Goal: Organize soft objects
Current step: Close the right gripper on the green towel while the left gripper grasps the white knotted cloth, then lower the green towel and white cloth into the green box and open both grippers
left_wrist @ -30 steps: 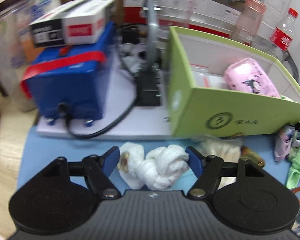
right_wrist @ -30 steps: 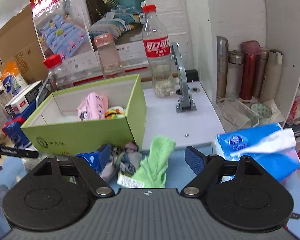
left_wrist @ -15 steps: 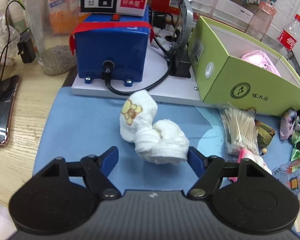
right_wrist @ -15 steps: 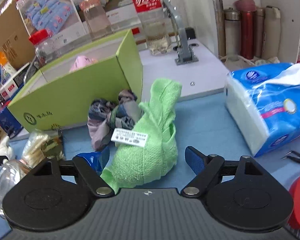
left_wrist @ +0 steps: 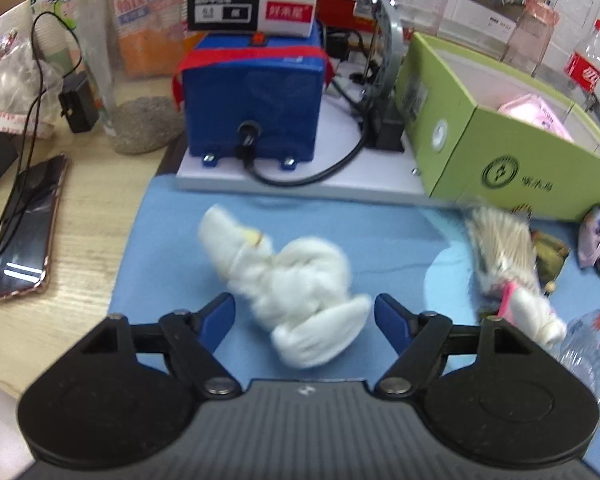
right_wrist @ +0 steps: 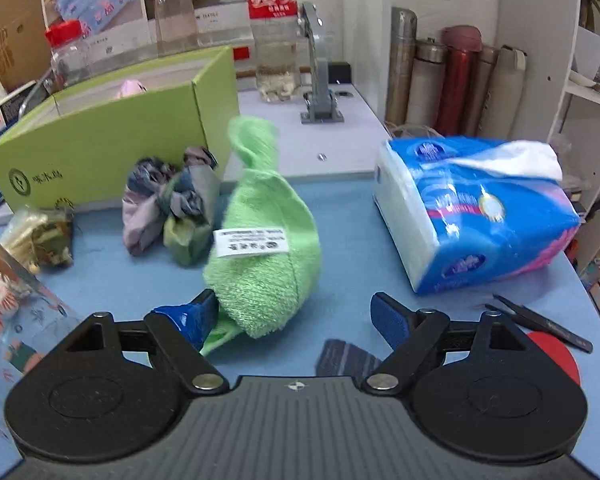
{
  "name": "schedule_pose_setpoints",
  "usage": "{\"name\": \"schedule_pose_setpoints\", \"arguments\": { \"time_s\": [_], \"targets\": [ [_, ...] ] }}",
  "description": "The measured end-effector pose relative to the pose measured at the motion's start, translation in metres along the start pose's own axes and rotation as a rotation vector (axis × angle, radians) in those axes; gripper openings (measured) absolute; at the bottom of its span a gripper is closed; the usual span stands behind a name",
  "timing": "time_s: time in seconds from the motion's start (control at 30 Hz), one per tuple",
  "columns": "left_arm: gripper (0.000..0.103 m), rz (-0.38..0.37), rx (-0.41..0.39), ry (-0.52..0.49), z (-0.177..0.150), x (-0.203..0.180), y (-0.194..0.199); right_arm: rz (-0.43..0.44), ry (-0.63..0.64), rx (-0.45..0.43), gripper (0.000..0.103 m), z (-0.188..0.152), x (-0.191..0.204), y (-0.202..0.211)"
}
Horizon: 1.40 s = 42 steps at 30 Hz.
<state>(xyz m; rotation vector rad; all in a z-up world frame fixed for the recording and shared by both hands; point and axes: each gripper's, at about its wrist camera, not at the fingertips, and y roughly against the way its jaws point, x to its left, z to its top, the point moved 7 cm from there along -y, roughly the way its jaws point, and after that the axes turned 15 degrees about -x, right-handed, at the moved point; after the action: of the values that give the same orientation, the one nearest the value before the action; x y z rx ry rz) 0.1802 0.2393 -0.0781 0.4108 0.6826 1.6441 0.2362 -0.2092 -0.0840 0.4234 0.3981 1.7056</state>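
Lining up two grabs at once.
We hold the left gripper [left_wrist: 305, 312] with jaws just opened wider, empty, astride the white towel [left_wrist: 296, 280] on the blue mat [left_wrist: 172, 240]. Our right gripper [right_wrist: 296, 320] is wide open too, its left pad touching the green towel [right_wrist: 266, 248]. Best centre each bundle, close low, then lift toward the green box [right_wrist: 100, 148].

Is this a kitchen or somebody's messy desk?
Probably a cluttered work desk in an office or workshop, not a kitchen. A phone lies on the wooden top, a blue machine with a cable stands behind the blue mat, and thermos flasks line up beside a shelf.
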Motion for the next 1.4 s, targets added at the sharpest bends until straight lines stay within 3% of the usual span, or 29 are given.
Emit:
{"name": "schedule_pose_setpoints", "arguments": {
  "time_s": [0.17, 0.3, 0.57, 0.6, 0.63, 0.7, 0.73, 0.77, 0.9, 1.03, 1.2, 1.4],
  "targets": [
    [0.078, 0.042, 0.037, -0.006, -0.002, -0.001, -0.021, 0.032, 0.013, 0.049, 0.071, -0.006, 0.017, -0.023],
    [0.078, 0.058, 0.023, -0.009, -0.003, 0.004, -0.022, 0.041, 0.045, 0.009, 0.074, -0.008, 0.018, -0.023],
    [0.078, 0.074, -0.018, -0.009, -0.005, 0.005, -0.021, 0.062, 0.075, 0.022, 0.079, -0.005, 0.019, -0.033],
    [0.072, 0.078, -0.022, -0.004, -0.005, 0.007, -0.020, 0.059, 0.074, 0.022, 0.079, -0.006, 0.020, -0.033],
    [0.057, 0.076, -0.025, -0.003, -0.004, 0.007, -0.019, 0.060, 0.076, 0.023, 0.078, -0.006, 0.020, -0.033],
    [0.051, 0.076, -0.030, 0.016, -0.002, 0.011, -0.015, 0.055, 0.080, 0.003, 0.071, -0.006, 0.020, -0.034],
    [0.051, 0.064, -0.029, 0.037, -0.002, 0.014, -0.013, 0.062, 0.078, -0.014, 0.054, -0.005, 0.020, -0.033],
    [0.051, 0.061, -0.029, 0.049, -0.001, 0.016, -0.011, 0.075, 0.080, -0.035, 0.021, -0.004, 0.022, -0.030],
    [0.051, 0.067, -0.063, 0.051, 0.005, 0.020, 0.009, 0.124, 0.049, -0.044, 0.016, -0.001, 0.022, -0.014],
    [0.051, 0.007, -0.106, 0.039, 0.026, 0.006, 0.035, 0.157, 0.070, -0.098, 0.016, 0.015, 0.024, 0.019],
    [0.051, -0.104, -0.172, -0.011, 0.072, -0.036, 0.048, 0.207, 0.099, -0.214, 0.017, 0.063, 0.039, 0.045],
    [0.051, -0.179, -0.213, -0.077, 0.133, -0.099, 0.026, 0.254, 0.143, -0.270, 0.018, 0.127, 0.067, 0.019]
  ]
}}
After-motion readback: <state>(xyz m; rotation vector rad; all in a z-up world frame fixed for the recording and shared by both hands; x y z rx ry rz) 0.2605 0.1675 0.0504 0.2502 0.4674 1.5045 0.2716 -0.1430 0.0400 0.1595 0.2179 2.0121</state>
